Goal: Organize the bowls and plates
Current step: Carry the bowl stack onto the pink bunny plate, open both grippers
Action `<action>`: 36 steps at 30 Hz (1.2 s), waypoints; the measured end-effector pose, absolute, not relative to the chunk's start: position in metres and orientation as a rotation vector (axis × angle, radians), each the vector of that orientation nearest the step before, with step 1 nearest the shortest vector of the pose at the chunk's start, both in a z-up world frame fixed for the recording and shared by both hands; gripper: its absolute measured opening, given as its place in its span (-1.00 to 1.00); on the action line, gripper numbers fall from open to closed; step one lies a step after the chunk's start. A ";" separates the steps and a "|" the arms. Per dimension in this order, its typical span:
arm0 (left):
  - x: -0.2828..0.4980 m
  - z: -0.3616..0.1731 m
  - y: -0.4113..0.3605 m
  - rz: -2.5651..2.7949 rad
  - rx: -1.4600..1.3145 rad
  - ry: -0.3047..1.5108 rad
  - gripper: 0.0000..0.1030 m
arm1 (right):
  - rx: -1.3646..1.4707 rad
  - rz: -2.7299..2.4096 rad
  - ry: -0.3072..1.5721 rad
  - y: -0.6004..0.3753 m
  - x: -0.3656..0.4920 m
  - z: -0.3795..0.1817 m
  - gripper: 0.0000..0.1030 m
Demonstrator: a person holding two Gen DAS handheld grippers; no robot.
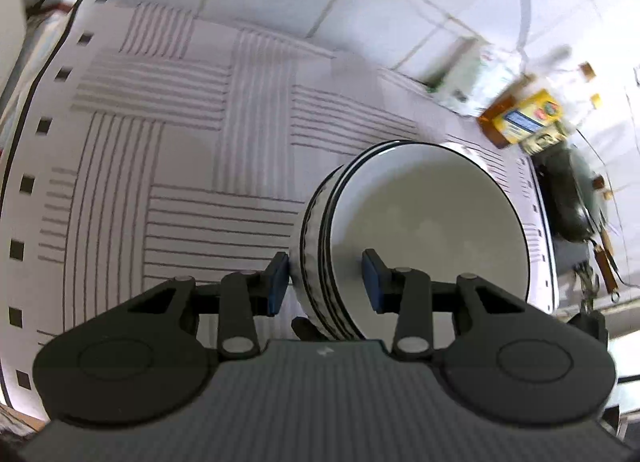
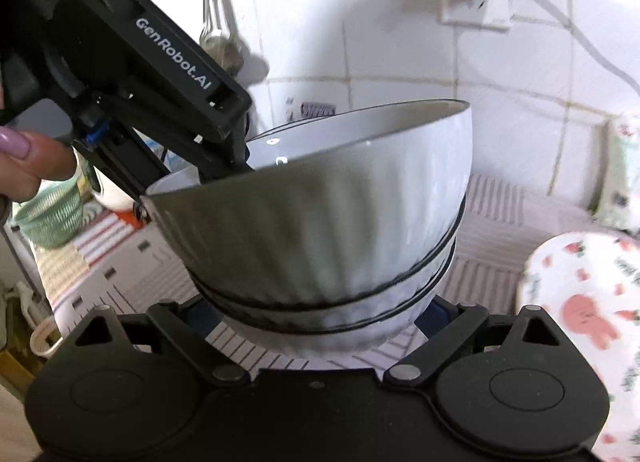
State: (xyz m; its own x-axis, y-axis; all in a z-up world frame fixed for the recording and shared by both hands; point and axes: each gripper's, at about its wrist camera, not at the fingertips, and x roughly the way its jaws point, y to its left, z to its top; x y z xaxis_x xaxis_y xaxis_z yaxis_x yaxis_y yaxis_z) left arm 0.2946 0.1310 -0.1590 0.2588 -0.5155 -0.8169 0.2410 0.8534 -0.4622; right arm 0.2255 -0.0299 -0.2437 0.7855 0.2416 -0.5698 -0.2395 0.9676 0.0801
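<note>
Striped cloth (image 1: 168, 166); bowl stack (image 1: 400, 238) rim between left jaws.

The striped mat (image 1: 168, 190) is left bare toward its left edge; its right edge is crowded by boxes (image 1: 520, 118), and a patterned plate (image 2: 580, 314) stands nearby.

a striped mat (image 1: 168, 166) covers the counter below a white tiled wall (image 1: 360, 2), a yellow box (image 1: 524, 118) (blurred) at its far corner, a green basket (image 2: 52, 214) beside hanging spoons (image 2: 218, 42).
</note>
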 end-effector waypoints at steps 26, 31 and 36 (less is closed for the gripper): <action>0.313 -0.144 -0.051 -0.639 -0.155 1.271 -0.22 | -0.075 0.166 0.648 -0.179 0.201 -0.213 0.90; 0.318 -0.159 -0.071 -0.606 -0.155 1.302 -0.22 | -0.094 0.194 0.676 -0.193 0.208 -0.225 0.89; 0.320 -0.172 -0.078 -0.567 -0.170 1.323 -0.22 | -0.125 0.232 0.700 -0.201 0.213 -0.236 0.89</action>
